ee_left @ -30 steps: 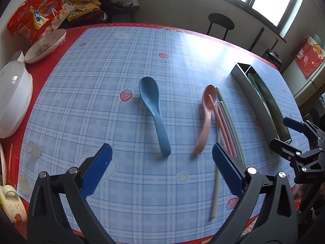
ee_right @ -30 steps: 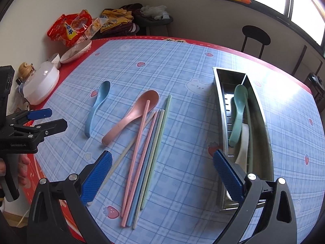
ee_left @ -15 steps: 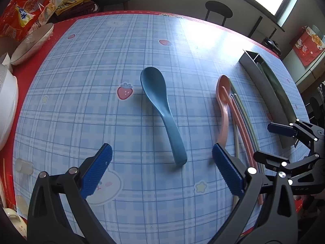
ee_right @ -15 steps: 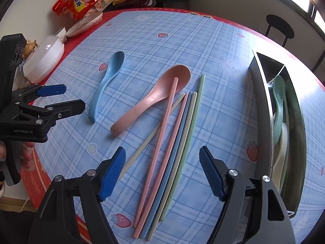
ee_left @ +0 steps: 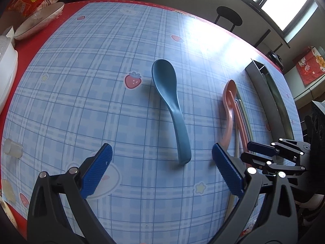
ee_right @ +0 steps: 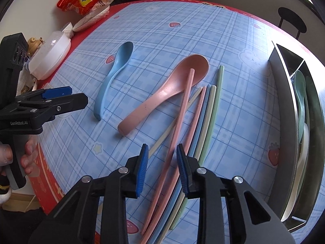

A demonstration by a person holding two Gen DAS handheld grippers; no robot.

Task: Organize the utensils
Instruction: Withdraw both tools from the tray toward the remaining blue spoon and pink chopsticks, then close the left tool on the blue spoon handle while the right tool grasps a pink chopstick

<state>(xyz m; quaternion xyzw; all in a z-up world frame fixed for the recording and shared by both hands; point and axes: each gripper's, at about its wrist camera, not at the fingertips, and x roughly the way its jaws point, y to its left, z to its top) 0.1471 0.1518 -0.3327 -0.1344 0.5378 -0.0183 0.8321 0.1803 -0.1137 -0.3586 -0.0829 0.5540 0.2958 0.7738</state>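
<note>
Right gripper [ee_right: 161,167]: fingers closing, narrow gap, pink chopstick [ee_right: 180,118] running between the pads, not yet pinched; lower centre of right view. Left gripper [ee_left: 162,170]: fingers wide apart, holding nothing, blue spoon [ee_left: 172,109] handle end just beyond them, mid frame. Pink spoon [ee_right: 162,93] lies centre on the desk [ee_right: 203,26], chopstick tip in its bowl. Metal tray [ee_right: 284,105], right edge, holds a green spoon [ee_right: 300,93].

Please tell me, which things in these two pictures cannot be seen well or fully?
- Metal tray, right wrist view: its near end is cut off by the picture edge.
- Pale spoon in the tray: mostly hidden under the green spoon and the tray wall.
- Chopsticks, left wrist view: near ends hidden behind the right gripper.
</note>
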